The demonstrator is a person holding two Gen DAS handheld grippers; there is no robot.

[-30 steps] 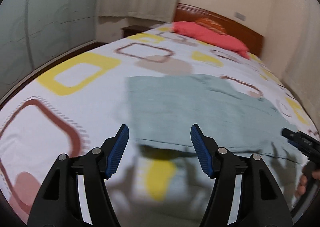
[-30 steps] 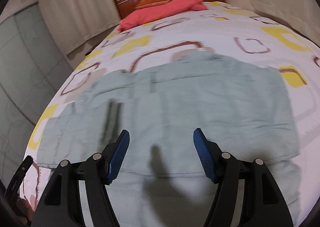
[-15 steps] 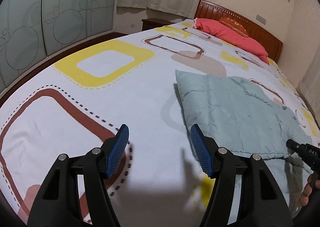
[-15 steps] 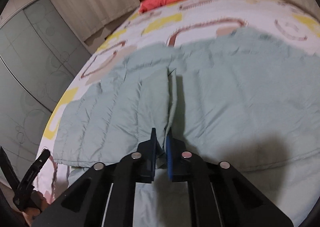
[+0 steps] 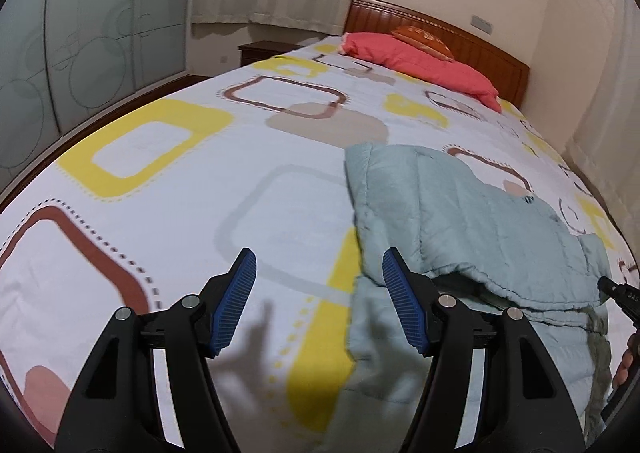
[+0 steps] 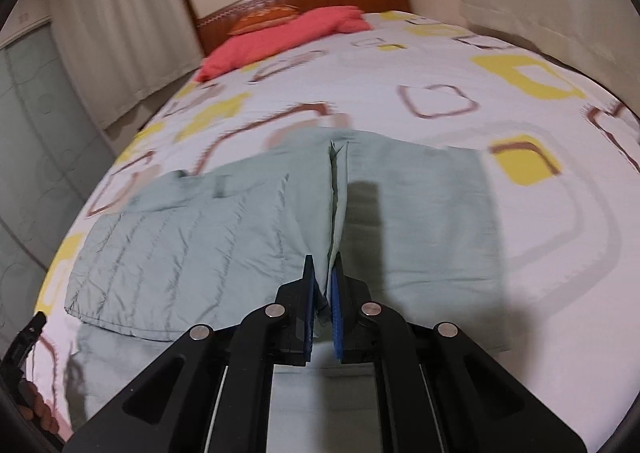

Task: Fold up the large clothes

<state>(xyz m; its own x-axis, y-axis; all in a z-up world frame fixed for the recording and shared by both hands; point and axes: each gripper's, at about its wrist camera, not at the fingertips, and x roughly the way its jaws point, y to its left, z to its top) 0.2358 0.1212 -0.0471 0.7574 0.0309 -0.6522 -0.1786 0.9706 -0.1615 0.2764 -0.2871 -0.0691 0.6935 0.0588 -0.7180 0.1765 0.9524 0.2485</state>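
A pale green quilted jacket (image 6: 240, 237) lies spread on the bed, one side folded over its middle. In the left wrist view the jacket (image 5: 460, 221) lies to the right. My right gripper (image 6: 322, 285) is shut on a lifted fold of the jacket, which rises as a ridge ahead of the fingers. My left gripper (image 5: 320, 273) is open and empty, just left of the jacket's near edge, above the bedsheet. The right gripper's tip (image 5: 616, 293) shows at the left wrist view's right edge.
The bed (image 5: 160, 173) has a white sheet with yellow and brown squares. A red pillow (image 5: 420, 61) lies by the wooden headboard (image 5: 460, 37). A nightstand (image 5: 264, 51), curtains and glass wardrobe doors (image 5: 80, 53) stand to the left. A wall runs along the right.
My right gripper closed on a fold of the jacket and has raised it. My left gripper stayed open and swung left, then back toward the jacket's edge.
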